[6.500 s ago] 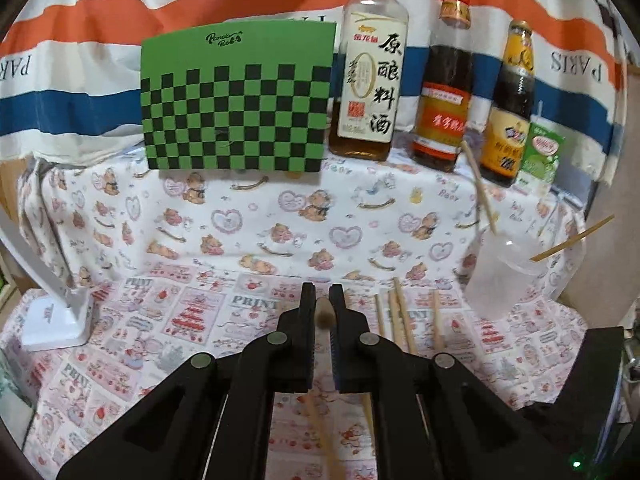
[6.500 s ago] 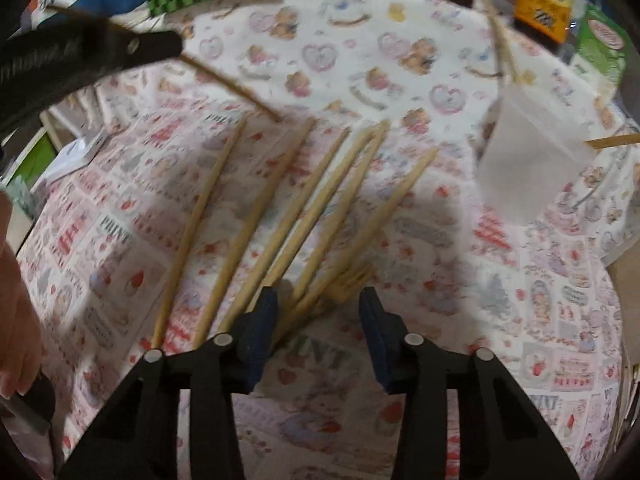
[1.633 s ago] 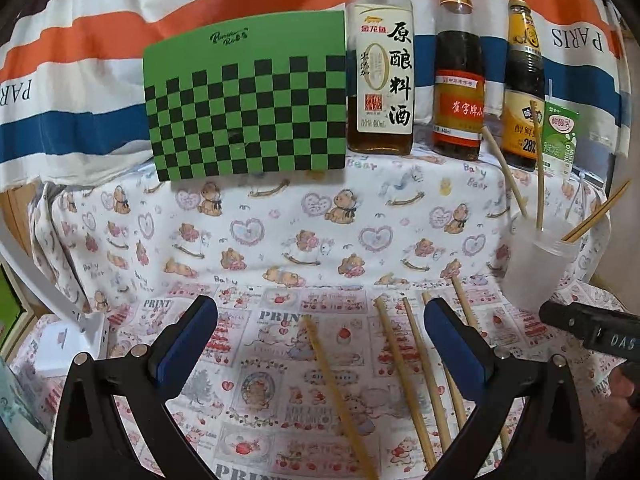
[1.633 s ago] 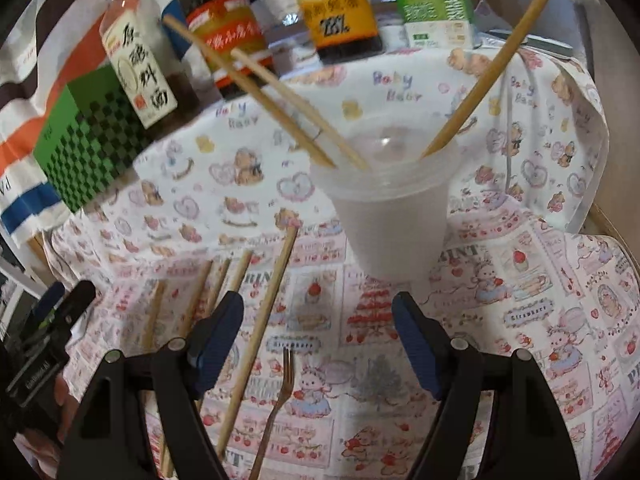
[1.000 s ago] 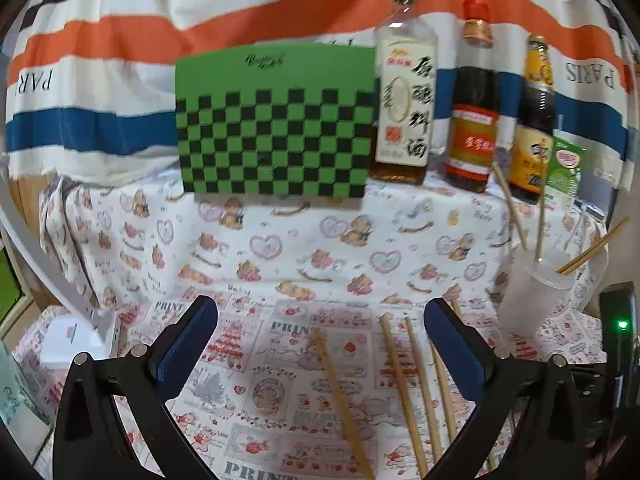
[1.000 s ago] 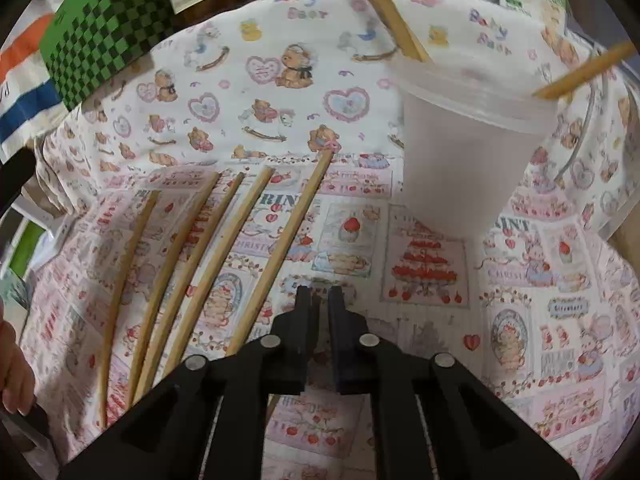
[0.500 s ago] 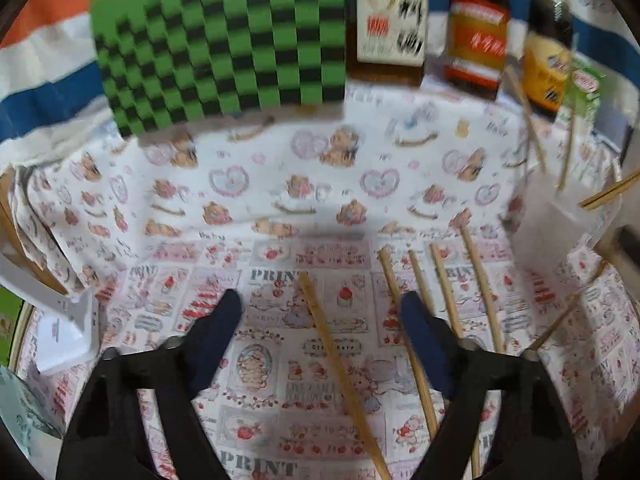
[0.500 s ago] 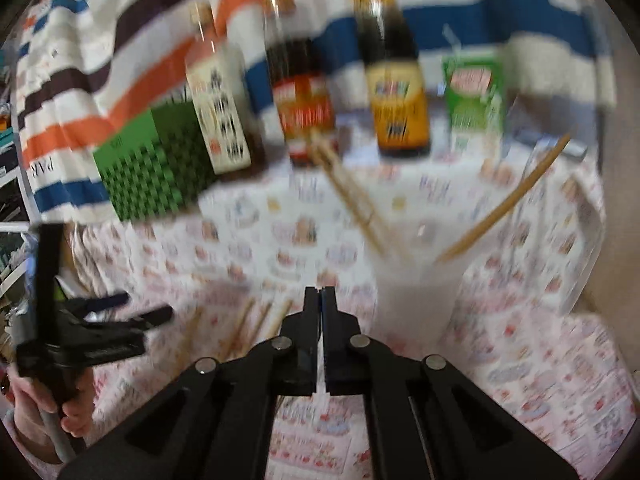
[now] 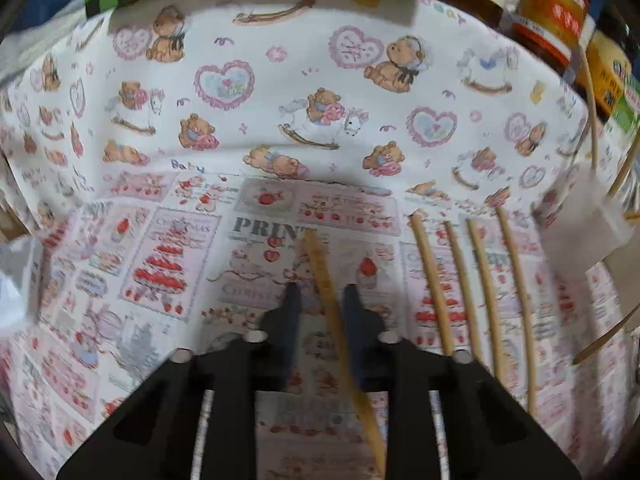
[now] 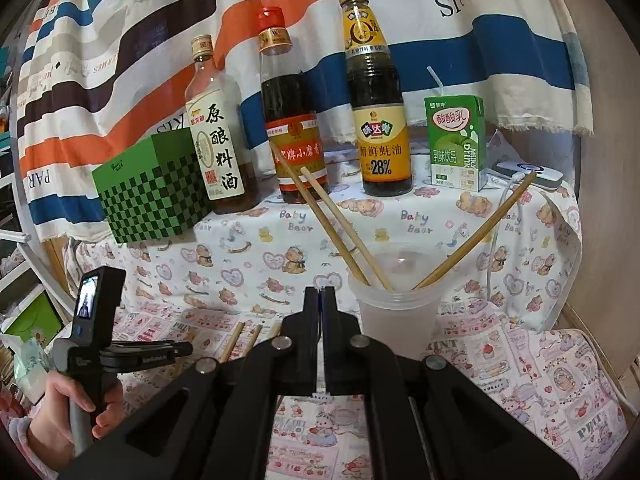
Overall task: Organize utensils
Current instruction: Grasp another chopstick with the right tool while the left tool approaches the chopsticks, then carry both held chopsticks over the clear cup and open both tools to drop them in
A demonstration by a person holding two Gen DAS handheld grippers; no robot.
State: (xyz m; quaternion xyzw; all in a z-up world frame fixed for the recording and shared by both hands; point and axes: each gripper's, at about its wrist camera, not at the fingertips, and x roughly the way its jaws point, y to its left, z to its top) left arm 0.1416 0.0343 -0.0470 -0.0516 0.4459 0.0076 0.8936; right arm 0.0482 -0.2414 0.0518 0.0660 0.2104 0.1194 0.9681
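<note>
In the left wrist view my left gripper [image 9: 319, 294] is low over the patterned cloth, open, with its fingers either side of one bamboo chopstick [image 9: 326, 284] lying on the cloth. Several more chopsticks [image 9: 478, 280] lie side by side to its right. In the right wrist view my right gripper [image 10: 321, 294] is raised, its jaws pressed together; a utensil that showed at lower right in the left wrist view half a second ago is hidden here. Just right of it a translucent plastic cup [image 10: 396, 304] holds three chopsticks [image 10: 320, 212]. The left gripper also shows at lower left in the right wrist view [image 10: 168, 350].
Three sauce bottles [image 10: 292, 120], a green checkered box [image 10: 156, 196] and a green drink carton [image 10: 458, 144] stand along the back of the table. A striped cloth hangs behind. The cup [image 9: 584, 224] sits near the right table edge.
My left gripper has dropped toward the cloth and narrowed around one chopstick. My right gripper has shut on the table, lifted and now steadies beside the cup.
</note>
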